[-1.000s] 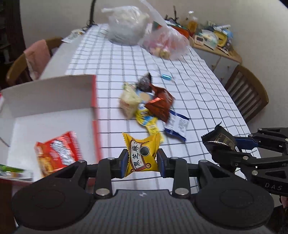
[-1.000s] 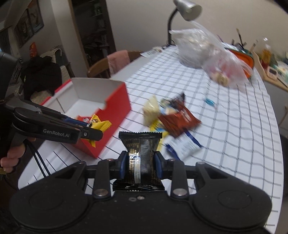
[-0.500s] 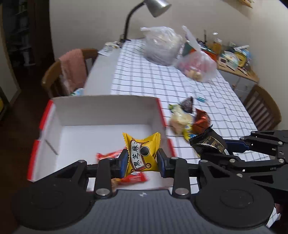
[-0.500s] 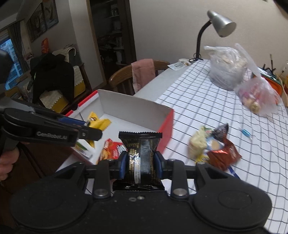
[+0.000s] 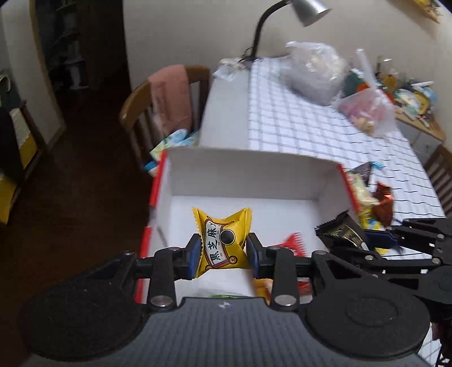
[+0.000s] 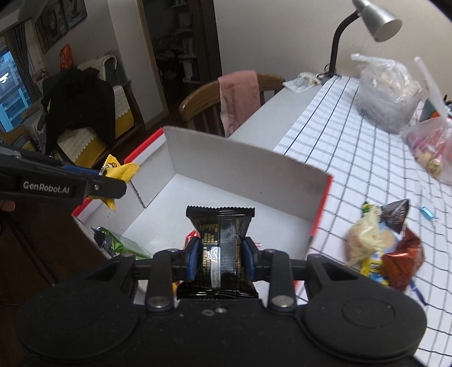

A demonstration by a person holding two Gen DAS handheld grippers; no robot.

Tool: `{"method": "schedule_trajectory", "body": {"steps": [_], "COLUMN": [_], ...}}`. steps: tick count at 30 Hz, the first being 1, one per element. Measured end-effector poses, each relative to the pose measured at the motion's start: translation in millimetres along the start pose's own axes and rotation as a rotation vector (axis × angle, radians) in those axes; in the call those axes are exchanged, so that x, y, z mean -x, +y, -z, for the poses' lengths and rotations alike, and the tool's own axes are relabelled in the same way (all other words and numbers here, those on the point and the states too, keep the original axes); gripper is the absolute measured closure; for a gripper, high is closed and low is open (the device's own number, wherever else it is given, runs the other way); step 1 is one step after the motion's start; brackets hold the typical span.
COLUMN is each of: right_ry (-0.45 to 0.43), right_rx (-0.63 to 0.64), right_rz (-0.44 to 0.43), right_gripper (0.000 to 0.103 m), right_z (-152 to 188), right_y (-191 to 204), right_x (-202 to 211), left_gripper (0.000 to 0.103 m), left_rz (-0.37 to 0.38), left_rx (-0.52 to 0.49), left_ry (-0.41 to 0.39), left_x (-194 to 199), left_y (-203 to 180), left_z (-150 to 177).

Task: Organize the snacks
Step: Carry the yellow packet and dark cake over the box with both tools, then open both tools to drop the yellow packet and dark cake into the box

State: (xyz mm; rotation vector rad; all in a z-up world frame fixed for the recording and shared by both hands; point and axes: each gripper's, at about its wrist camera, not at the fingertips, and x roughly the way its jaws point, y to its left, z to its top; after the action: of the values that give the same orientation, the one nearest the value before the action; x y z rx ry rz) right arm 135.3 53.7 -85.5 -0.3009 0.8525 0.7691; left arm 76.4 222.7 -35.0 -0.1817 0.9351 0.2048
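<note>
My left gripper is shut on a yellow snack packet and hangs over the open white box with red sides. My right gripper is shut on a black snack packet, also above the box. From the left wrist view the right gripper shows at the right with the black packet. The right wrist view has the left gripper at the left edge with the yellow packet. A red packet and a green one lie in the box.
A pile of loose snacks lies on the checked tablecloth right of the box. Two plastic bags and a desk lamp stand at the table's far end. A wooden chair with a pink cloth stands behind the box.
Both grippers have swung left from over the tablecloth to above the box, each still holding its packet. The snack pile now lies off to the right.
</note>
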Motion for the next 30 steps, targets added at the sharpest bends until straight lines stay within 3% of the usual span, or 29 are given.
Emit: {"method": "schedule_trajectory", "body": {"steps": [9,17,25,30], "right_ry": [0.090,0.126,0.118,0.085], "right_rx": [0.023,0.040,0.010,-0.013], "right_rz": [0.014,0.010,-0.002,-0.023], "right_gripper": [0.073,0.070,0.067,0.065], "right_z": [5,12,12,11], "right_y": [13,21,16,11], "right_x": [-43,-57,-53,-39], "left_gripper": [0.070,0.069,0.066,0.055], "left_rz": [-0.009,-0.023,-0.019,-0.017], "left_rx": [0.001,-0.023,-0.009,0.002], "left_ry": [0.084,0.145,0.143,0.120], "left_x": [-44,-67,-68,-60], "left_y": [16,16,18,20], "left_z": [2,10,14,12]}}
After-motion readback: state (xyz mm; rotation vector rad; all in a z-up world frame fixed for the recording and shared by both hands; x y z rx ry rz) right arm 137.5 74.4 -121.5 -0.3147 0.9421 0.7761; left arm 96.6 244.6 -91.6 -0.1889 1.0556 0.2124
